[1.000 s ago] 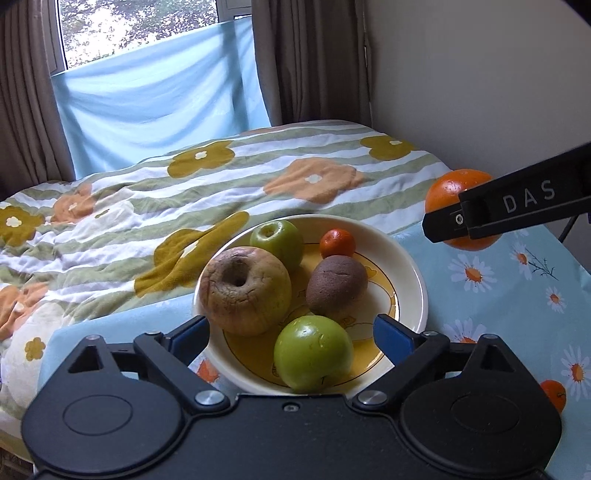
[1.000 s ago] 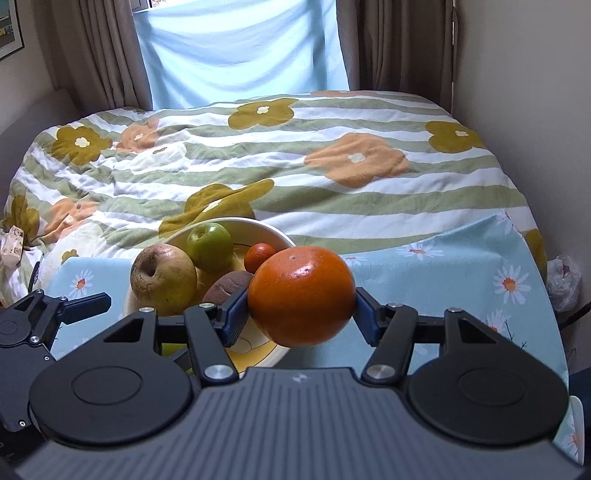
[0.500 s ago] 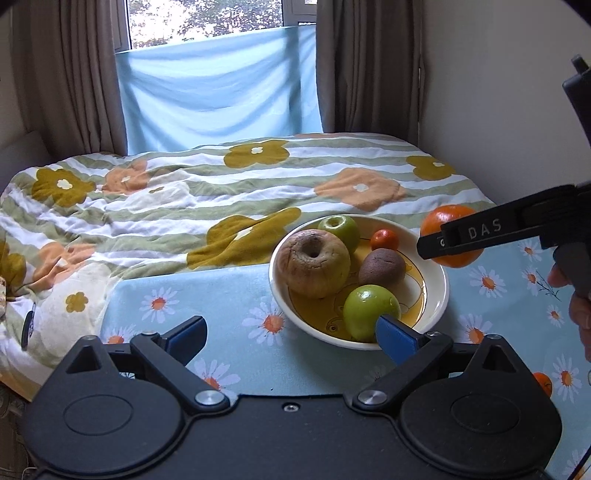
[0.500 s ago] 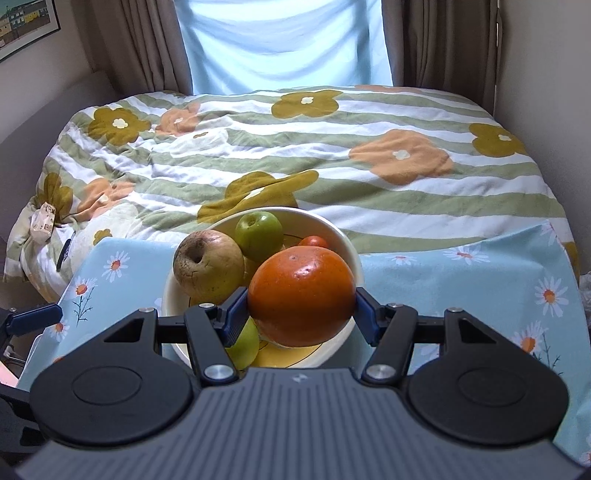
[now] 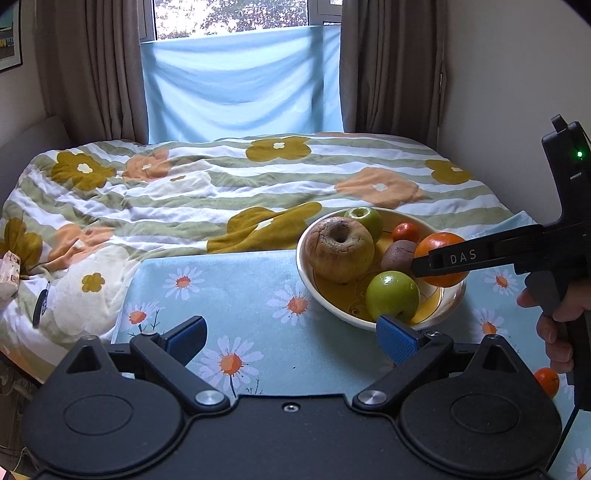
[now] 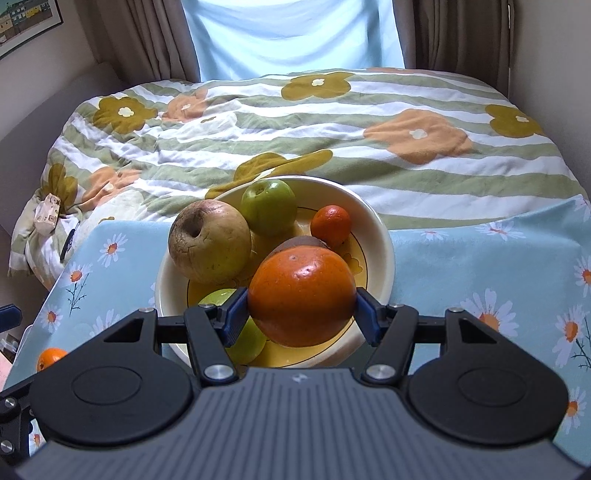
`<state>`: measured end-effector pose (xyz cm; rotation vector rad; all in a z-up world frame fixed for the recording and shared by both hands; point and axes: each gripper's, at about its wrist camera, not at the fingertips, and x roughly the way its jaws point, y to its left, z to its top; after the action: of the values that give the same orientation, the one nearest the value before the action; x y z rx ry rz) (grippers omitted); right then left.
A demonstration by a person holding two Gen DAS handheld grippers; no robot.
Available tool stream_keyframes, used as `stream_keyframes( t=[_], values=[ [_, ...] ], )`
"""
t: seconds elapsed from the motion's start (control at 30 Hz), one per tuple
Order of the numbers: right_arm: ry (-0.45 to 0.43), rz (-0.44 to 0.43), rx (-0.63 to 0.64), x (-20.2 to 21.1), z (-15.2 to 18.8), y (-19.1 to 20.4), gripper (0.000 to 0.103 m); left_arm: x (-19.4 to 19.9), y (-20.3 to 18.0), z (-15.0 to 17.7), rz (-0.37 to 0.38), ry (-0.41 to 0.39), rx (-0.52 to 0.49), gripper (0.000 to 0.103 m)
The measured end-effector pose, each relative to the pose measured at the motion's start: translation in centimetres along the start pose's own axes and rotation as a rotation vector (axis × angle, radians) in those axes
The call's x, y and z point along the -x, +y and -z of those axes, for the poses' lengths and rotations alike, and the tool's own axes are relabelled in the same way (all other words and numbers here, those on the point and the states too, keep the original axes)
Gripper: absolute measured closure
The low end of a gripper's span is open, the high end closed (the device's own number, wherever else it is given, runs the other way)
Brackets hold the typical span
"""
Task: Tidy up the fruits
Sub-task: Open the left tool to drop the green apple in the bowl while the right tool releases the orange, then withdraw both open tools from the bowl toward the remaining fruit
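At frame centre, right wrist view: right gripper [image 6: 301, 314] level, fingers clamped on orange [image 6: 301, 295] — held over bowl [image 6: 384, 236]. Left gripper [image 5: 291, 334] low in frame — fingers apart, holding nothing.

We record a home bedroom: bed with floral striped duvet [image 5: 221, 192], brown curtains [image 5: 88, 66] at the window [image 5: 232, 14], framed picture [image 6: 26, 22].

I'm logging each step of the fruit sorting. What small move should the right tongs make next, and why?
Probably lower a little and open. The right tongs hold the big orange over the bowl, above a free yellow patch beside the near green apple.
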<state>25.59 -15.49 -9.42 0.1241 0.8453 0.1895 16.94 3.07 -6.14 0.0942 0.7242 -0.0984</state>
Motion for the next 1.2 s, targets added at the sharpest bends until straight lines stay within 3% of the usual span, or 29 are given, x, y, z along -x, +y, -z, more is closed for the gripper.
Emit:
stream_keyframes(
  t=[0.07,0.1,0.13,0.73,0.87,1.2],
  values=[
    [-0.030,-0.004,0.005,0.3,-0.1,0.1,0.016,0.1,0.0,0.1,-0.003,0.000,0.006,0.003],
    [-0.044,0.004,0.011,0.6,-0.1,0.2,0.001,0.1,0.1,0.2,-0.003,0.000,0.009,0.003],
    [-0.060,0.022,0.016,0.9,-0.2,0.4,0.000,0.2,0.1,0.3,-0.002,0.000,0.013,0.003],
    [-0.137,0.042,0.060,7.6,0.2,0.4,0.000,4.3,-1.6,-0.1,-0.001,-0.058,0.048,0.003],
    [-0.140,0.101,0.077,9.6,0.4,0.3,0.000,6.0,-2.1,-0.2,-0.003,-0.079,0.068,0.003],
    [-0.172,0.116,0.065,16.4,1.8,-0.9,0.000,11.3,-3.1,0.2,-0.036,-0.139,0.087,0.003]
  ],
)
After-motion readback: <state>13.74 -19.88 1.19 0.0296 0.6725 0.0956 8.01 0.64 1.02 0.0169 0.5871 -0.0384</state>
